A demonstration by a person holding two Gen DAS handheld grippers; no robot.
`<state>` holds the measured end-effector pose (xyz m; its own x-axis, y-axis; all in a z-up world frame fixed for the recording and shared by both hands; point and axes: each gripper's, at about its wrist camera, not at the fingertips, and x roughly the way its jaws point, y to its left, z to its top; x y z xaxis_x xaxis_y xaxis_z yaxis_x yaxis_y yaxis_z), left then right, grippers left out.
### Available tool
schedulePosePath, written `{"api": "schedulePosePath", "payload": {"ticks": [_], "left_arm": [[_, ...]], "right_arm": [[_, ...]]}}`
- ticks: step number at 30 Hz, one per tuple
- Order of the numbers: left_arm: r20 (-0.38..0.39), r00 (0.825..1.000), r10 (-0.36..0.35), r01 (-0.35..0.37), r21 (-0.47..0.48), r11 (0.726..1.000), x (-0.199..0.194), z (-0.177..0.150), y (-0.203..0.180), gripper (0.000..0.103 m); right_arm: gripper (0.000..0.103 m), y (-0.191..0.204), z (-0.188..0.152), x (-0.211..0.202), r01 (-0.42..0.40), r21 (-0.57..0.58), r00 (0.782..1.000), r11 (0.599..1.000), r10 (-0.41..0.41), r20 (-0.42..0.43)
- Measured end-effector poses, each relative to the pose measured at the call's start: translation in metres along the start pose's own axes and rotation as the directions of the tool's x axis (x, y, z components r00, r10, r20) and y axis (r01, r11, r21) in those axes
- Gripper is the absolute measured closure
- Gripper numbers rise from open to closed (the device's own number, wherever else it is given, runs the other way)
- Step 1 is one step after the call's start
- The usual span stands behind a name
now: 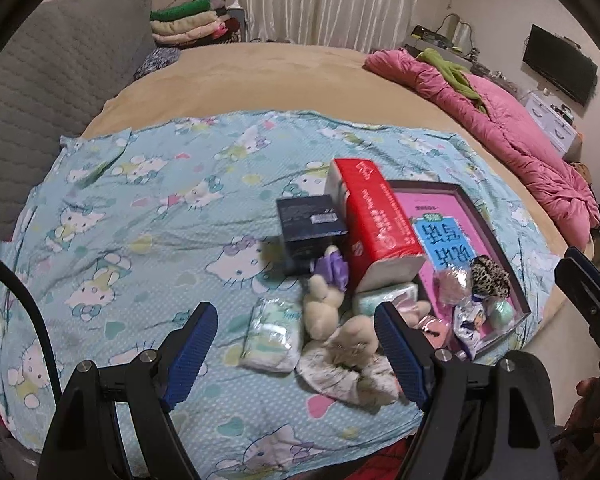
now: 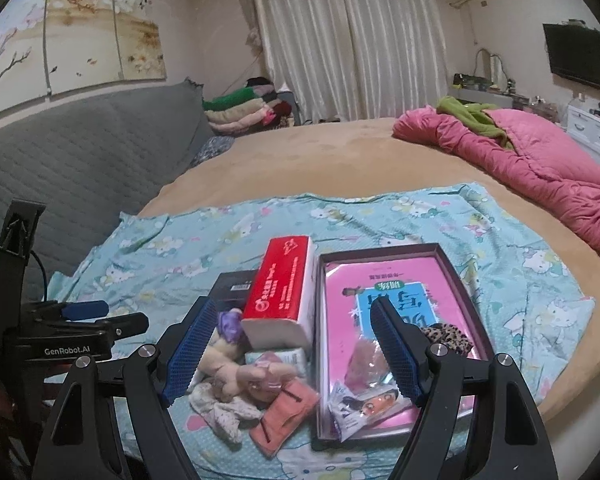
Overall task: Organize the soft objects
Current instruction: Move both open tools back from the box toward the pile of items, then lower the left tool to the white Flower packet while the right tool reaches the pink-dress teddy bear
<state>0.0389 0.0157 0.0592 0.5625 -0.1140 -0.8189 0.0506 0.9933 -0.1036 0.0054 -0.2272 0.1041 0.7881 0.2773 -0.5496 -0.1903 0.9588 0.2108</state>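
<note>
Plush rabbit (image 1: pixel 342 338) near the red tissue pack (image 1: pixel 374 220) looks light, limp and compressible, best pinched across its torso; left gripper (image 1: pixel 296 354) and right gripper (image 2: pixel 294 354) both gape empty.

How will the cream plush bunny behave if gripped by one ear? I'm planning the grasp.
The plush bunny looks soft and limp, sprawled on the sheet, so it would probably dangle and swing. It seems light. Its fuzzy surface should resist slipping.
</note>
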Motion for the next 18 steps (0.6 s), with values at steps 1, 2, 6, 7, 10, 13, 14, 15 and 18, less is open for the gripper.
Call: {"api": "schedulePosePath", "payload": {"ticks": [1,2,6,7,10,13,14,15,18], "left_arm": [[-0.006,1.0,-0.002,0.002,-0.004,1.0,0.001,-0.002,0.002,0.023],[-0.01,1.0,-0.003,0.003,-0.006,1.0,0.002,-0.004,0.004,0.023],[-0.027,1.0,0.008,-0.008,-0.013,1.0,0.006,-0.013,0.013,0.023],[-0.034,0.999,0.011,-0.012,-0.017,1.0,0.008,-0.015,0.016,0.023],[-0.045,0.999,0.017,-0.018,-0.025,1.0,0.012,-0.021,0.023,0.023],[-0.062,0.998,0.025,-0.027,-0.035,0.999,0.019,-0.027,0.03,0.023],[-0.07,0.997,0.026,-0.028,-0.04,0.999,0.022,-0.029,0.032,0.023],[-0.075,0.997,0.027,-0.03,-0.044,0.999,0.024,-0.03,0.033,0.023],[-0.085,0.996,0.027,-0.031,-0.049,0.998,0.033,-0.035,0.036,0.023]], "right_arm": [[0.022,0.001,-0.001,0.001,-0.003,-0.002,1.0,1.0,0.003,-0.008],[0.022,0.002,-0.002,0.003,-0.007,-0.002,1.0,1.0,0.007,-0.016],[0.022,0.008,-0.009,0.008,-0.03,-0.003,0.998,1.0,0.029,-0.049],[0.022,0.009,-0.01,0.008,-0.03,-0.011,0.998,0.999,0.029,-0.053],[0.022,0.015,-0.014,0.013,-0.033,-0.029,0.997,0.999,0.031,-0.069],[0.022,0.018,-0.019,0.018,-0.038,-0.048,0.996,0.998,0.034,-0.085],[0.022,0.02,-0.021,0.02,-0.04,-0.058,0.995,0.998,0.034,-0.092],[0.022,0.022,-0.024,0.023,-0.044,-0.068,0.994,0.997,0.037,-0.1],[0.022,0.024,-0.03,0.032,-0.058,-0.094,0.991,0.994,0.046,-0.123]]}}
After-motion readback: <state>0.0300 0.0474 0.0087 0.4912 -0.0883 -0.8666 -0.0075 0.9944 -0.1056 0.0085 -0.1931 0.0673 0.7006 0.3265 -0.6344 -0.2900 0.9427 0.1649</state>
